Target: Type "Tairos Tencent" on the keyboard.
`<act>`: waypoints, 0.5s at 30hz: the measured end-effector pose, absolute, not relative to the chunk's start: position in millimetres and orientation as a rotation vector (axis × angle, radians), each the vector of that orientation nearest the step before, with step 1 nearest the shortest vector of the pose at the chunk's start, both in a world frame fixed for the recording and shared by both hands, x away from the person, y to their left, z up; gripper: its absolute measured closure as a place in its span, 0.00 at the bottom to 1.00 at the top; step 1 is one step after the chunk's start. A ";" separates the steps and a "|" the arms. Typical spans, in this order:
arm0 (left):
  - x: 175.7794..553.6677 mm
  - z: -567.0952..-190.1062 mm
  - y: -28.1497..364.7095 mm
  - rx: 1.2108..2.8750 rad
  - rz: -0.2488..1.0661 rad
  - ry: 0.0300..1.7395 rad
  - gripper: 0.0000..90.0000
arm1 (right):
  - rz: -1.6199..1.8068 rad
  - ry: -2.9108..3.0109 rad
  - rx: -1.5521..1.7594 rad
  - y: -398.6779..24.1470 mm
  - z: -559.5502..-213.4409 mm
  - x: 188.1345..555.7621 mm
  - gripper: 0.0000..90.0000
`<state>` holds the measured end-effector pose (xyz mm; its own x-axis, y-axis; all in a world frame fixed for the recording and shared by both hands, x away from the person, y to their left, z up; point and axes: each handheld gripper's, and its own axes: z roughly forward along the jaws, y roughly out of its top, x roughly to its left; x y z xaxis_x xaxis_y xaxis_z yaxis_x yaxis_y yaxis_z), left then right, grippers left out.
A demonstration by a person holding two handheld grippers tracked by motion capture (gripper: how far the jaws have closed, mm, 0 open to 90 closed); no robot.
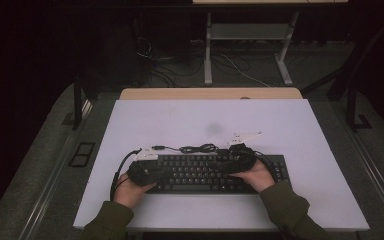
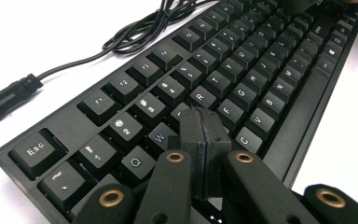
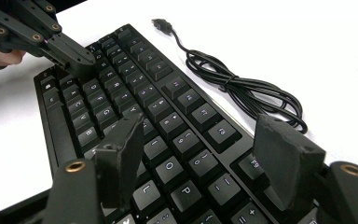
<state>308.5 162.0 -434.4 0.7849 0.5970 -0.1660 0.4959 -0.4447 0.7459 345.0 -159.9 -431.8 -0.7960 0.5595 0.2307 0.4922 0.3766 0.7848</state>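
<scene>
A black keyboard (image 1: pixel 215 175) lies on the white table top (image 1: pixel 205 115), near the front edge. Its cable (image 1: pixel 195 148) is coiled just behind it and ends in a USB plug (image 2: pixel 4 100). My left gripper (image 1: pixel 172 170) is over the left part of the keys. In the left gripper view its jaws are pressed together, with the tips (image 2: pixel 204 126) down at the keys (image 2: pixel 242 70) beside W and R and nothing between them. My right gripper (image 1: pixel 225 165) hovers over the right half. Its jaws stand wide apart above the O and P keys (image 3: pixel 200 140), with the left gripper (image 3: pixel 74 58) visible beyond.
The coiled cable (image 3: pixel 247 88) and its plug (image 3: pixel 161 23) lie on bare table behind the keyboard. A wooden strip (image 1: pixel 210 93) edges the table's back. Beyond it stand another desk's metal legs (image 1: pixel 207 50), with wires on the dark floor.
</scene>
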 end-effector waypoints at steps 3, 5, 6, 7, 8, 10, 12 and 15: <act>308.3 -434.5 161.5 2.128 0.149 0.812 0.99 | 1.410 2.545 0.976 -159.8 -431.8 344.9 0.37; 308.4 -434.6 161.6 2.128 0.149 0.813 0.99 | 1.407 2.548 0.975 -160.0 -431.7 345.0 0.37; 308.4 -434.6 161.5 2.128 0.149 0.813 0.99 | 1.406 2.548 0.976 -160.0 -431.8 345.0 0.37; 308.4 -434.7 161.4 2.128 0.149 0.814 0.99 | 1.405 2.548 0.976 -160.1 -431.9 345.1 0.37; 308.4 -434.7 161.2 2.129 0.149 0.815 0.99 | 1.405 2.548 0.977 -160.1 -432.0 345.0 0.37; 308.8 -435.2 161.2 2.132 0.144 0.814 0.99 | 1.404 2.549 0.976 -160.1 -432.1 345.1 0.37; 309.1 -436.4 160.9 2.143 0.144 0.813 0.99 | 1.406 2.546 0.977 -159.8 -432.4 345.0 0.37; 309.1 -436.1 160.7 2.141 0.142 0.815 0.99 | 1.405 2.548 0.976 -160.0 -432.2 345.1 0.37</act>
